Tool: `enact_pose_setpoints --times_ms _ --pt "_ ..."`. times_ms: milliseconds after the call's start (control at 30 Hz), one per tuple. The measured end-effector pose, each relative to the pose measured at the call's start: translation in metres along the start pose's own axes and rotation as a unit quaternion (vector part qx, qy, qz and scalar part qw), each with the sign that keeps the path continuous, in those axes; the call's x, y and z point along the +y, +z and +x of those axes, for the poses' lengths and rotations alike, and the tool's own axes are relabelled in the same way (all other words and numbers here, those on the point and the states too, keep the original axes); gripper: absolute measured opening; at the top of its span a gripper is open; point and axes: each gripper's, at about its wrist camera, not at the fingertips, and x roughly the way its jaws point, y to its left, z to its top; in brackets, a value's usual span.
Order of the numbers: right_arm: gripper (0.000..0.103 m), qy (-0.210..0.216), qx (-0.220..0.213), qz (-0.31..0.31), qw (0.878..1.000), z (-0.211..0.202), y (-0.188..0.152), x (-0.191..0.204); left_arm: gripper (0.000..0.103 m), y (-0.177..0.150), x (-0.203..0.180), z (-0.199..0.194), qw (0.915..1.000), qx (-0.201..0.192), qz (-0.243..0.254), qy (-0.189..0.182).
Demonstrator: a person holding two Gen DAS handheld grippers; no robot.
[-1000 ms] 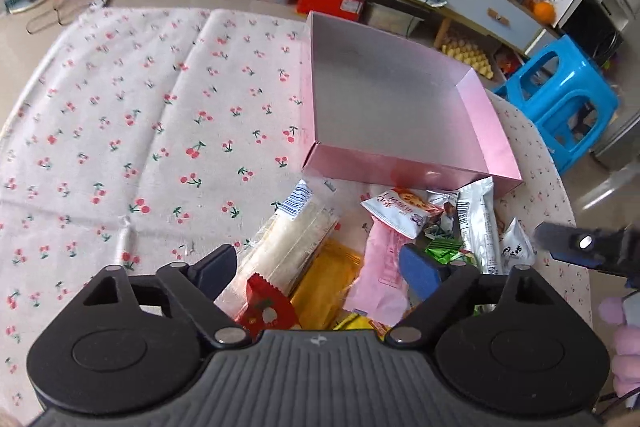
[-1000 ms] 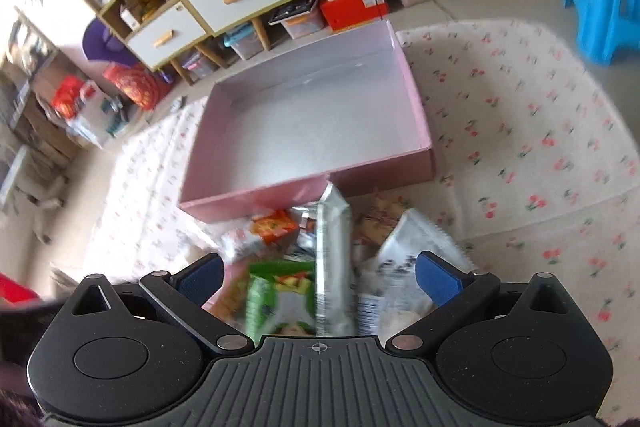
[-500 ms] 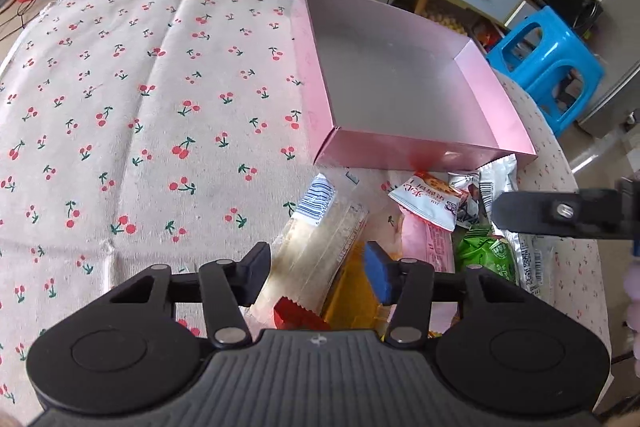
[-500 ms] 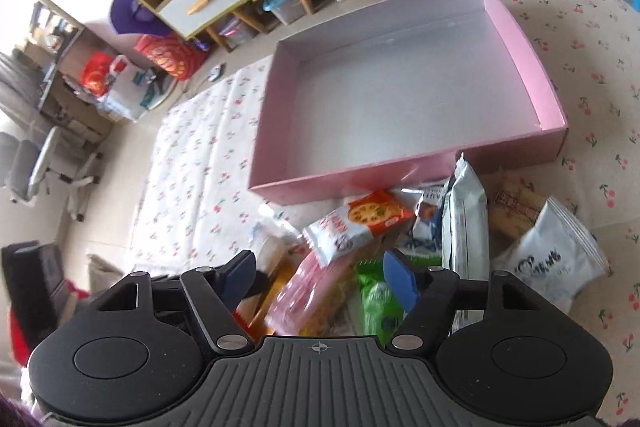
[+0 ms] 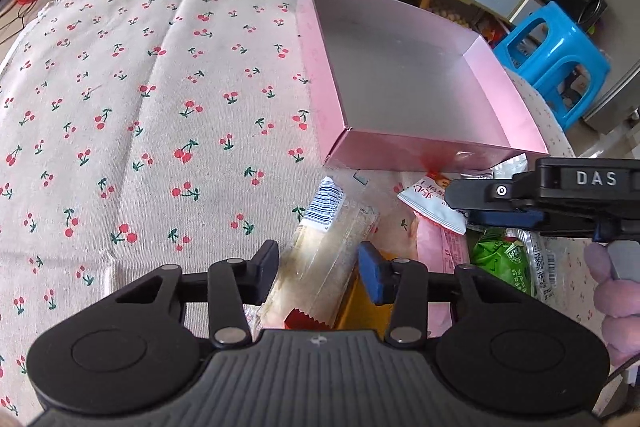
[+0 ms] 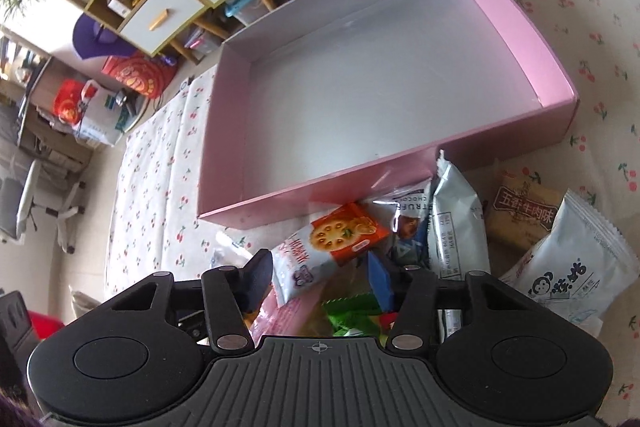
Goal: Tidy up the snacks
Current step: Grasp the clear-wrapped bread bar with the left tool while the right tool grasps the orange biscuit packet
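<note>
An empty pink box [image 5: 420, 155] [image 6: 320, 199] stands on the cherry-print cloth. A heap of snack packets lies in front of it. My left gripper [image 5: 318, 267] is closing, its pads against the sides of a clear-wrapped pale pastry packet [image 5: 328, 247]. My right gripper [image 6: 320, 277] [image 5: 464, 205] hovers over the heap with its jaws closing. An orange-and-white biscuit packet [image 6: 328, 243] [image 5: 432, 203] lies between its fingers, and the pads do not clearly press on it.
Around the grippers lie a green packet [image 6: 348, 315], a silver packet [image 6: 456, 227], a brown packet [image 6: 520, 211], a white pouch [image 6: 568, 267] and a pink packet [image 5: 436, 251]. A blue stool [image 5: 552, 59] stands past the table edge. Cabinets line the far wall.
Both grippers' jaws have narrowed. The left came down around the clear packet. The right swung left across the heap to the orange-and-white packet.
</note>
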Motion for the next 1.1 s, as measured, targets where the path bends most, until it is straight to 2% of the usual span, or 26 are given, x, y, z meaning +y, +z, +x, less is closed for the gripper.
enact_pose_setpoints --times_ms 200,367,600,967,1100 --pt "0.046 0.012 -0.012 0.012 1.000 0.000 -0.001 -0.005 0.041 0.000 0.000 0.001 1.0000 0.000 -0.003 0.000" --pt "0.034 0.015 -0.021 0.019 0.999 0.000 -0.003 -0.006 0.040 0.000 -0.001 0.001 1.0000 0.000 -0.001 0.001" --pt "0.029 0.022 -0.035 0.023 0.999 0.000 -0.003 -0.005 0.040 -0.001 -0.001 0.000 1.0000 -0.001 0.001 0.003" --pt "0.020 0.040 -0.036 0.061 0.997 -0.004 -0.004 -0.012 0.031 0.001 -0.006 -0.001 0.9998 -0.012 0.006 0.014" --pt "0.016 0.053 -0.035 0.080 0.995 -0.010 -0.003 -0.018 0.028 0.002 -0.001 -0.002 0.9998 -0.014 -0.009 0.009"
